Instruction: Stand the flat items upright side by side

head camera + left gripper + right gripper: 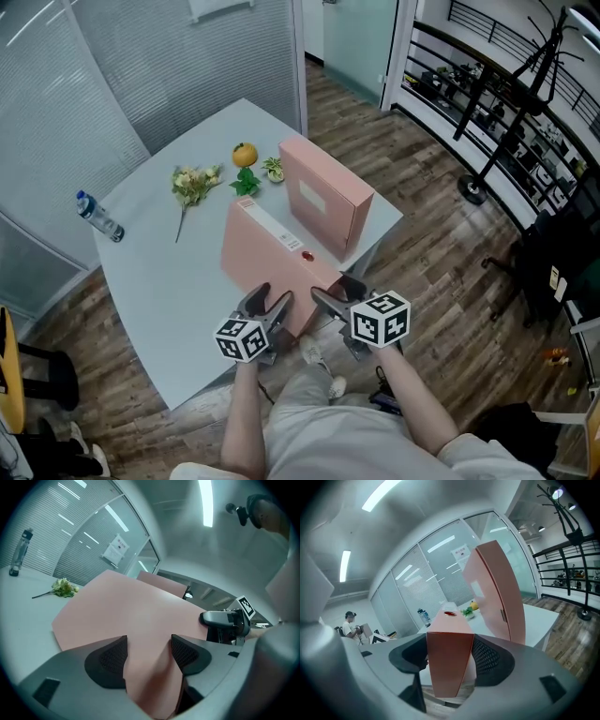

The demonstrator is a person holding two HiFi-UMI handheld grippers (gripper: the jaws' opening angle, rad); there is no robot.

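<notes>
One flat pink box (323, 192) stands upright at the table's far right, and shows as the tall pink box (497, 590) in the right gripper view. A second pink box (272, 258) is tipped up beside it, its white-labelled spine with a red dot on top, and leans a little to the left. My left gripper (272, 307) is shut on this box's near lower corner (147, 677). My right gripper (328, 295) clamps the same box's narrow near end (447, 663) across its thickness. The gap between the two boxes is narrow.
On the pale table (159, 272) lie an orange (245, 154), green sprigs (247, 181), a bunch of flowers (194, 183) and a water bottle (97, 217) at the far left. The table's near edge is under my grippers. Wood floor and a coat stand's base (473, 187) lie to the right.
</notes>
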